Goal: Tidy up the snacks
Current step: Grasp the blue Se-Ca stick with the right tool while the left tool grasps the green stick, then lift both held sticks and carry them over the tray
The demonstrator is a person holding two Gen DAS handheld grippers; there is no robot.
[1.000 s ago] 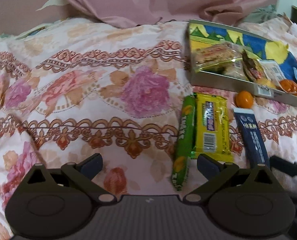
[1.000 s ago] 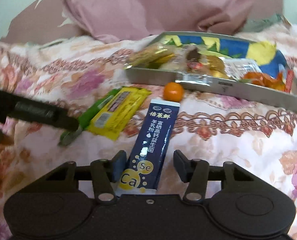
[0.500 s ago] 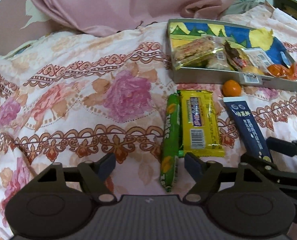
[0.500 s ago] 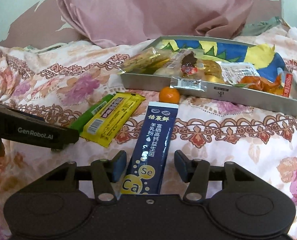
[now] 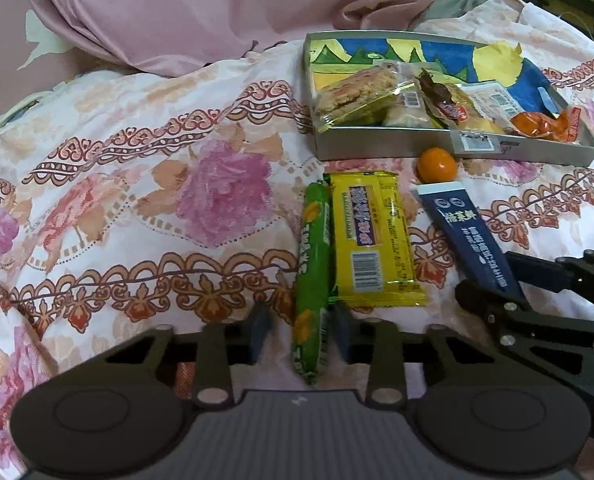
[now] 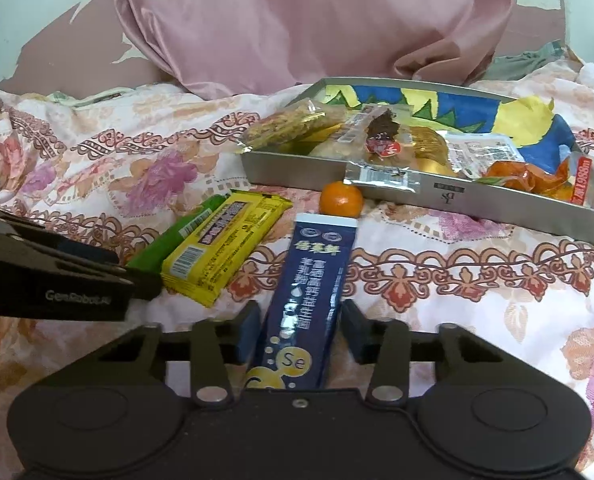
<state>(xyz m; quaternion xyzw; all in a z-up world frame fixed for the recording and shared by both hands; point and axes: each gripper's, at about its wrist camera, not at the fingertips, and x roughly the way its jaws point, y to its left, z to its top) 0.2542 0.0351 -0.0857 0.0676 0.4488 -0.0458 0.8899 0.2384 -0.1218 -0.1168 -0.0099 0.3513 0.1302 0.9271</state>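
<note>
On the floral bed cover (image 5: 145,184), the green snack stick (image 5: 312,280) is bracketed by the closing left gripper (image 5: 300,334), contact seemingly on one side only. The navy sachet (image 6: 311,300) lies between the closing right gripper (image 6: 297,330), untouched, near the tray (image 6: 497,200).

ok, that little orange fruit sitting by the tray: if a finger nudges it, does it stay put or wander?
The orange fruit is round, so a push would probably roll it. The soft floral bedspread may slow it, though folds could steer it unpredictably. It sits against the metal tray wall and by the top end of the blue sachet, so it would likely escape sideways only.
</note>
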